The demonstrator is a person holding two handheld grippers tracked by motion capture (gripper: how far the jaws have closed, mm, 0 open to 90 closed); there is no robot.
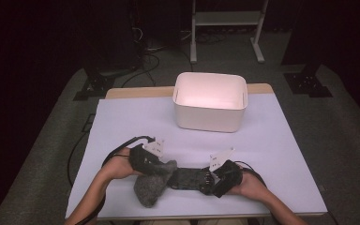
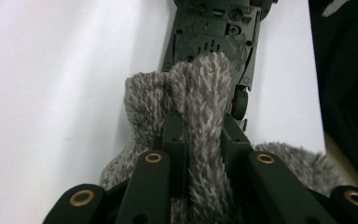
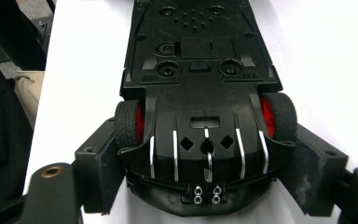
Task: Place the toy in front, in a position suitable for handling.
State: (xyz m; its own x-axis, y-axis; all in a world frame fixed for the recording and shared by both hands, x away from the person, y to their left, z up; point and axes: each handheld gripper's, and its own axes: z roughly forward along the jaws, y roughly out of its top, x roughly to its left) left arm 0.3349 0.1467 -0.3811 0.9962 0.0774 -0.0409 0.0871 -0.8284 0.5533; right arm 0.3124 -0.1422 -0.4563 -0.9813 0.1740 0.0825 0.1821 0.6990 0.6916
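A black toy car (image 1: 187, 178) with red wheels lies upside down near the table's front edge, its underside showing. My right gripper (image 1: 211, 180) holds one end of it. In the right gripper view the jaws (image 3: 205, 154) press on the two tyres from either side of the car (image 3: 200, 46). A grey fuzzy cloth (image 1: 151, 187) lies bunched at the car's other end and laps over it. My left gripper (image 1: 161, 166) is shut on a fold of it. In the left gripper view the fur (image 2: 200, 88) is pinched between the jaws (image 2: 203, 126), with the car's chassis (image 2: 214, 32) just beyond.
A white open bin (image 1: 211, 117) stands at the back middle of the white table (image 1: 136, 122). Cables trail from both grippers over the table's front. Beyond the table are a white frame (image 1: 225, 18) and dark stands on the floor.
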